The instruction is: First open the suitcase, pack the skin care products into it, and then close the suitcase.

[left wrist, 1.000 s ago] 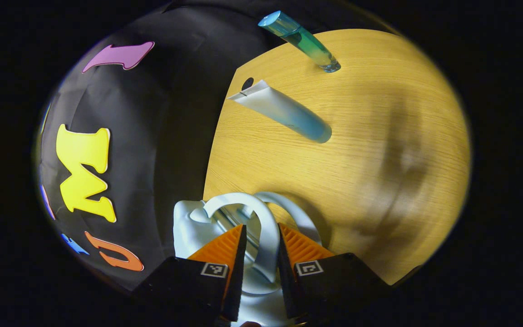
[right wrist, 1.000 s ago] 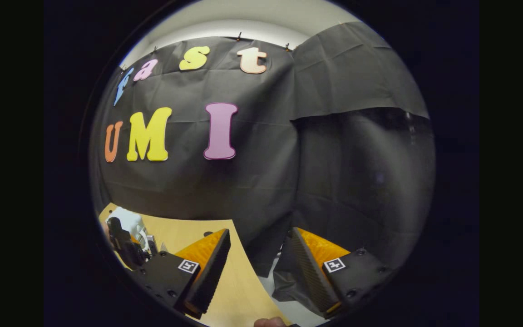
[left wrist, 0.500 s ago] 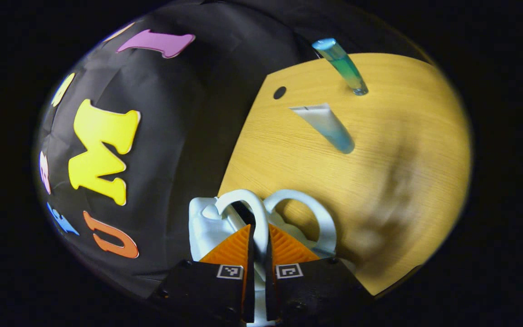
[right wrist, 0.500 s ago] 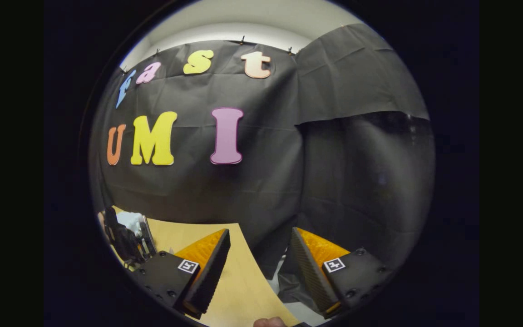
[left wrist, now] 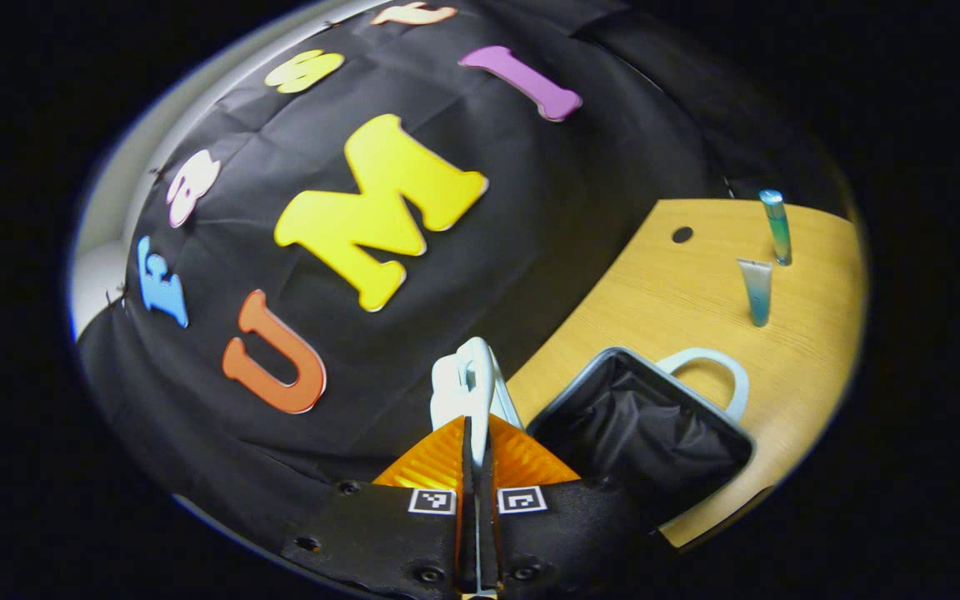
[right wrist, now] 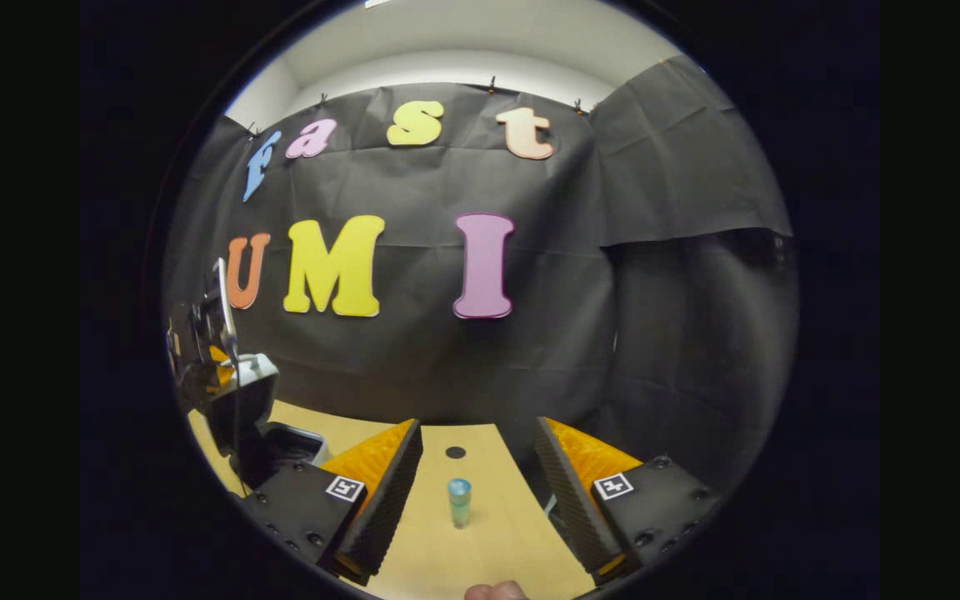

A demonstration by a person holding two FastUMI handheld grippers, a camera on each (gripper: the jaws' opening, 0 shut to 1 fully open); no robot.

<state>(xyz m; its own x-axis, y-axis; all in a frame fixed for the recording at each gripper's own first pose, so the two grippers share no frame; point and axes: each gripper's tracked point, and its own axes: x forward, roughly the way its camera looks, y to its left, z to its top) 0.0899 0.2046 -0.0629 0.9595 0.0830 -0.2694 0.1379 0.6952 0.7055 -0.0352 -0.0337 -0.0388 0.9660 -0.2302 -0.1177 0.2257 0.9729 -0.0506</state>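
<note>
Two tubes [left wrist: 765, 254] wait upper right on the table [left wrist: 663, 292] while the left gripper [left wrist: 474, 433], clenched on the suitcase [left wrist: 638, 425] lid's handle [left wrist: 473, 379] at bottom centre, should swing fully back w/o slipping; right gripper [right wrist: 476, 467] is released, empty.

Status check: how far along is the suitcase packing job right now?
Done: the suitcase is open, its dark lining showing. In hand: the left gripper is shut on the lid handle, holding the lid raised. The right gripper is open, with nothing between its fingers. Left: the white-blue tube and the blue-green tube both stand on the table, unpacked; then closing.
</note>
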